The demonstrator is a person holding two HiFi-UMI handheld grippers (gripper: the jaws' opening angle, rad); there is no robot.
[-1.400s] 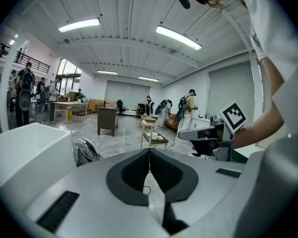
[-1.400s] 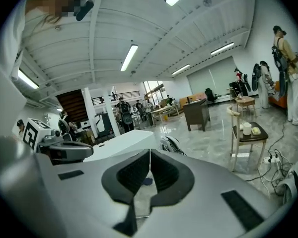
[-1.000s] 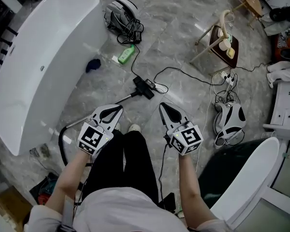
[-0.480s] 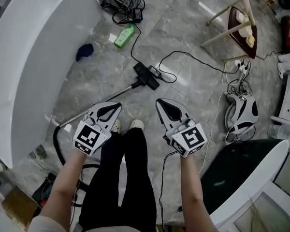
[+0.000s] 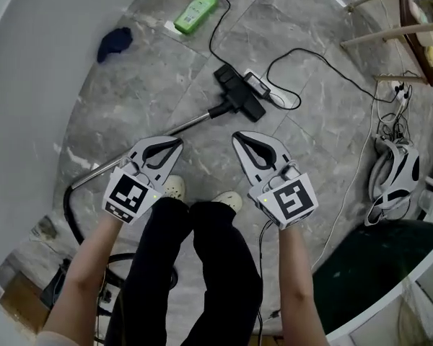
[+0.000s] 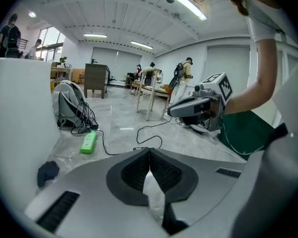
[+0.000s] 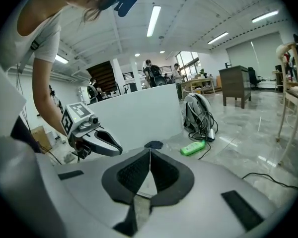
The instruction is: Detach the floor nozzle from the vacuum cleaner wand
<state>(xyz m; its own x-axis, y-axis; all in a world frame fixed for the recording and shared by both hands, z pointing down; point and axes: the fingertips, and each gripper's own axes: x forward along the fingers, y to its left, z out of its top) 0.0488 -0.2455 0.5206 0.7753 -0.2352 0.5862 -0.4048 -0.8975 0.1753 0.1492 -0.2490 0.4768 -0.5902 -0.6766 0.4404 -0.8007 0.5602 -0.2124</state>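
Left claw and right claw are both closed on nothing. The floor nozzle lies on the floor ahead of the right claw, apart from it; the wand slants from it past the left claw's tip. I judge it best to open both, pin the wand near the joint with the left, grip the nozzle's neck with the right, and pull along the wand's line. Far ahead of the left claw lies a green bottle, contents unseen

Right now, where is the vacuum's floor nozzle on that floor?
Find the big white tub on the left; a shiny metal wand slants away from it across the grey floor. The floor nozzle caps its far end: flat and black, unlike the green bottle beyond.
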